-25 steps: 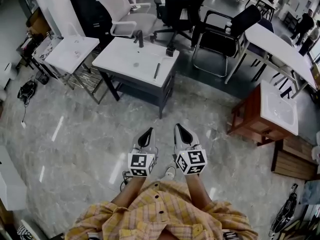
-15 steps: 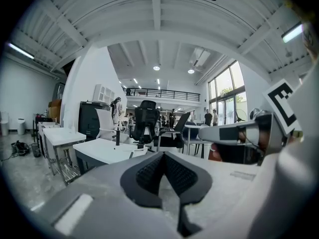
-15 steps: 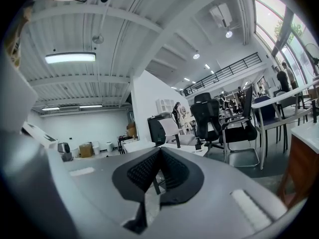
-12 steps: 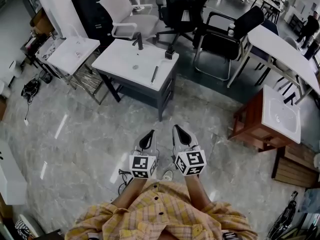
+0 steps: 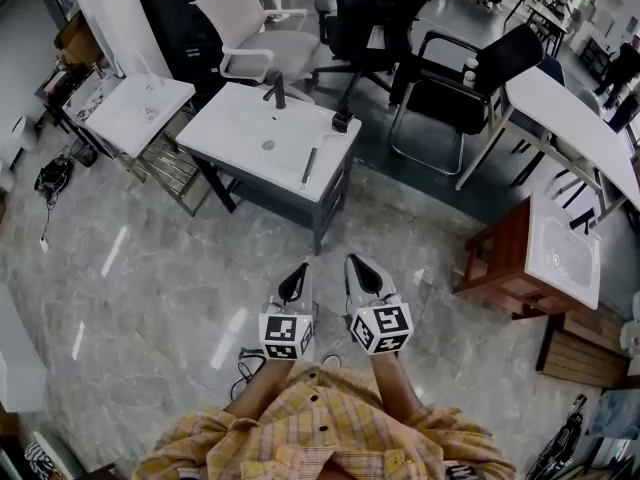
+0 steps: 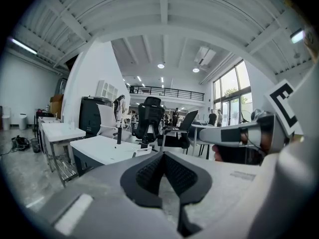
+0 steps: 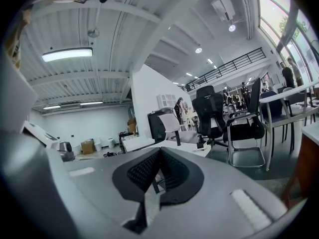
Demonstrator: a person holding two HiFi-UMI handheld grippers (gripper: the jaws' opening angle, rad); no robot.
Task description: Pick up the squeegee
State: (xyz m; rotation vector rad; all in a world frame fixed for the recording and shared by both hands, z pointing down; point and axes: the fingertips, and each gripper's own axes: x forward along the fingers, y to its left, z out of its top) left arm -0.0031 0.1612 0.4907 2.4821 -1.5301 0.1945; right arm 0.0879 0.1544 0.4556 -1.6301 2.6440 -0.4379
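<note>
Squeegee [image 5: 310, 165] lies flat on the white desk [image 5: 235, 133], close to the desk's right edge, its long handle pointing roughly toward the person. The desk top has a shallow basin in it, and a dark tap [image 5: 276, 89] stands at its far side. A small black object [image 5: 341, 122] sits at the far right corner, apart from the squeegee.

The person stands on the grey marble floor [image 5: 140, 268], well back from the desk, in a yellow checked shirt [image 5: 320, 433]. Both tools are held out in front, side by side and aimed toward the desk. The left hand-held gripper [image 5: 297, 268] has its jaws pressed together with nothing between them. The right hand-held gripper [image 5: 356, 262] is the same, its ribbed pads meeting at the tips and holding nothing. Neither one touches the squeegee or the desk.

A white chair [image 5: 250, 33] and a black office chair [image 5: 370, 8] stand behind the desk, and a smaller white basin stand [image 5: 140, 113] is to its left.
</note>
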